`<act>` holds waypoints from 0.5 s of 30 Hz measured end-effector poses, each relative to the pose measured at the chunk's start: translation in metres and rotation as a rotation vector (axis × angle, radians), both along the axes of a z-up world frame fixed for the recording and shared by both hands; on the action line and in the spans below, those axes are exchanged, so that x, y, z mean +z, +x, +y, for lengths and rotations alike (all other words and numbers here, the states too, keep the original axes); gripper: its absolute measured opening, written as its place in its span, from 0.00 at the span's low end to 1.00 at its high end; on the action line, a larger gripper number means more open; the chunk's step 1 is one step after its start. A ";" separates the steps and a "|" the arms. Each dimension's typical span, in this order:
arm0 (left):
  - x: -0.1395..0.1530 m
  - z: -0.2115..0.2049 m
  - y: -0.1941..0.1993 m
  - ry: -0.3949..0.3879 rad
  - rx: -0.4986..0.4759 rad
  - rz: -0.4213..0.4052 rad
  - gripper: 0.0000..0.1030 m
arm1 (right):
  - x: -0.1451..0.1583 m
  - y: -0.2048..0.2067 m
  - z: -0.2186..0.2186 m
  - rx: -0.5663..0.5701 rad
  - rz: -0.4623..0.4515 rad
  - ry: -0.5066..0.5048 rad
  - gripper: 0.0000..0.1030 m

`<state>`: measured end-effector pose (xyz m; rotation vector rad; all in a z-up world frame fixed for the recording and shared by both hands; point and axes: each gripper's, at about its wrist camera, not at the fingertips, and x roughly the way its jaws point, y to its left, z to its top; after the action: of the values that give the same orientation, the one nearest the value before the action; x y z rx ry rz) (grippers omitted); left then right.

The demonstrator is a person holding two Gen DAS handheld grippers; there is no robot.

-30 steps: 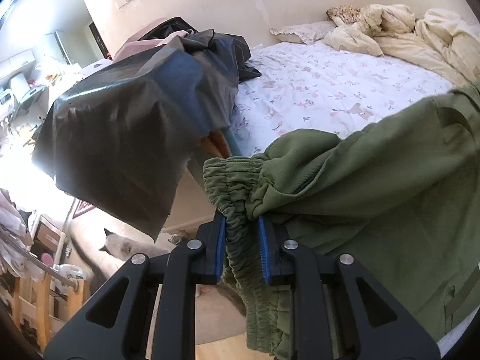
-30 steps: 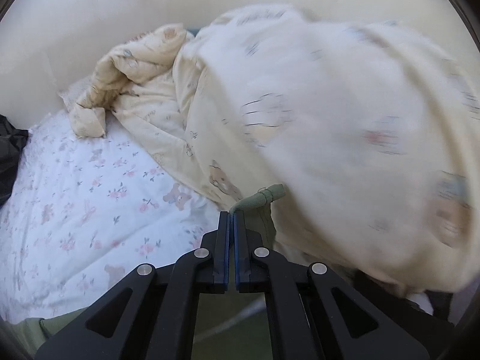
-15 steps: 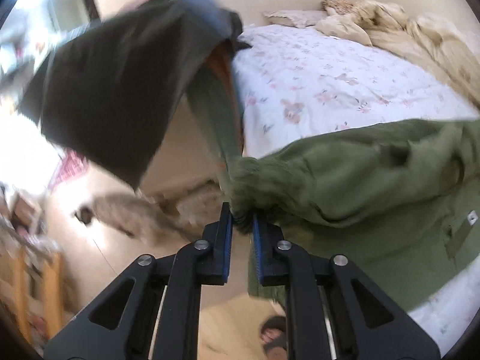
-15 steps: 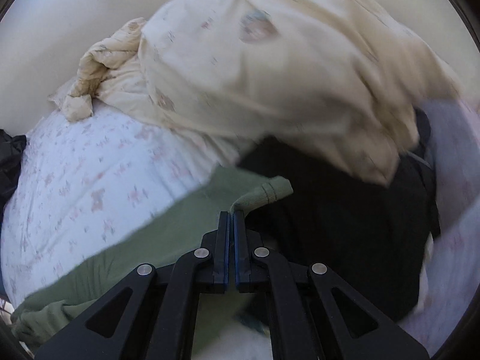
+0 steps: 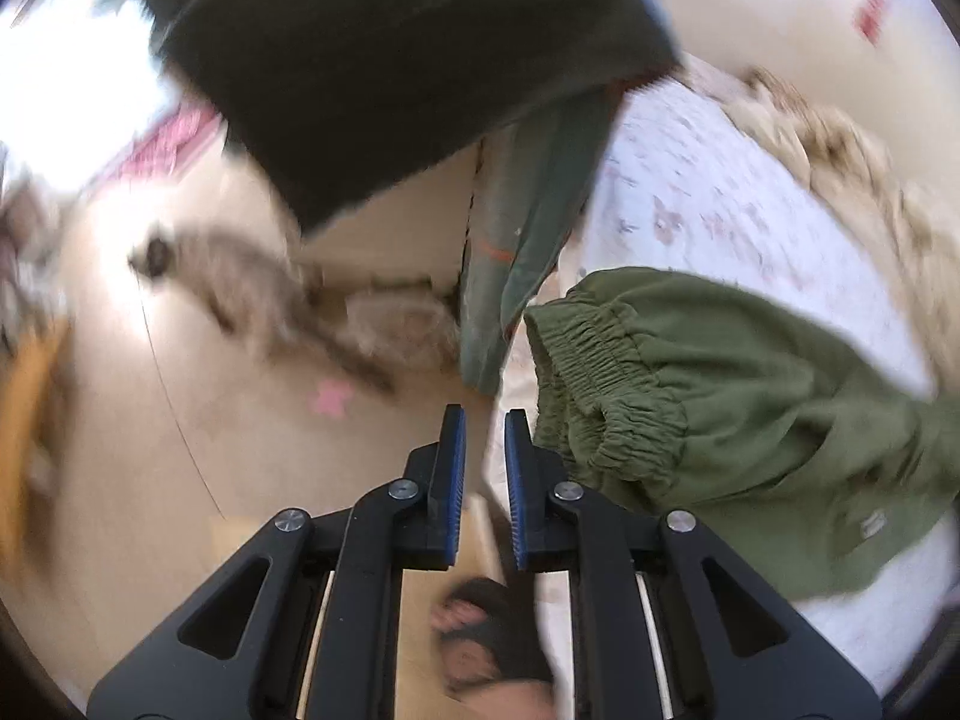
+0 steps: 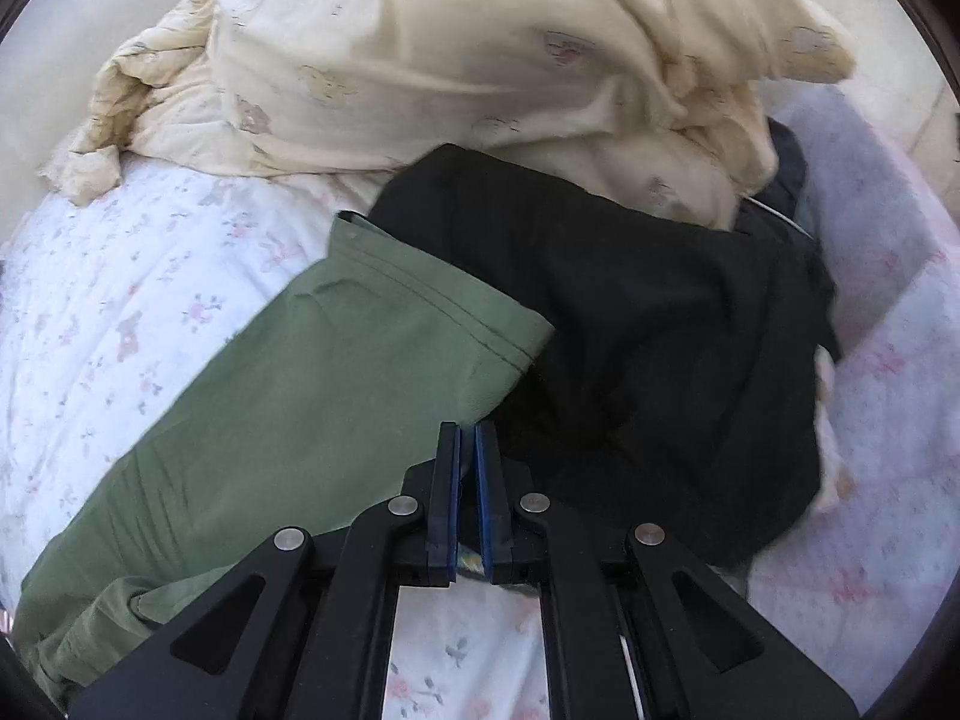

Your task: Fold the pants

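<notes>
The olive green pants lie along the bed. Their gathered waistband (image 5: 606, 384) rests at the bed's edge, just right of my left gripper (image 5: 485, 414). That gripper points down over the floor, its jaws a little apart with nothing between them. In the right wrist view one green leg (image 6: 336, 384) lies flat on the sheet, its stitched hem (image 6: 444, 306) partly on a black garment (image 6: 648, 324). My right gripper (image 6: 467, 426) hovers at the leg's near edge. Its jaws are opening, with a narrow gap and no cloth between the pads.
A cream quilt (image 6: 480, 48) is heaped at the back of the floral sheet (image 6: 120, 300). In the left wrist view, dark cloth (image 5: 390, 60) and a grey-green cloth (image 5: 528, 198) hang off the bed's end. A cat (image 5: 252, 276) lies on the floor. A person's foot (image 5: 492, 642) shows below the gripper.
The left gripper has let go of the waistband, which now lies on the bed, and has swung out over the floor. The right gripper has released the leg hem, which now lies flat.
</notes>
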<state>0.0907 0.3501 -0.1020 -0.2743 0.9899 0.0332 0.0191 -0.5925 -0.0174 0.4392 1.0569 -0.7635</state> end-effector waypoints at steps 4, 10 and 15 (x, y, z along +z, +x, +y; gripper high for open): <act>-0.011 -0.001 0.006 -0.226 0.086 0.116 0.59 | 0.008 -0.009 0.036 0.057 -0.022 -0.038 0.27; -0.039 -0.007 0.022 -0.503 0.234 0.206 0.70 | 0.009 -0.009 0.119 0.256 -0.161 0.155 0.61; -0.048 -0.020 0.032 -0.501 0.243 0.243 0.67 | -0.023 0.005 0.150 0.262 -0.249 0.508 0.61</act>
<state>0.1227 0.3296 -0.1504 -0.8660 1.1939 0.0401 0.0239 -0.4426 -0.0400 0.7885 1.0417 -0.1920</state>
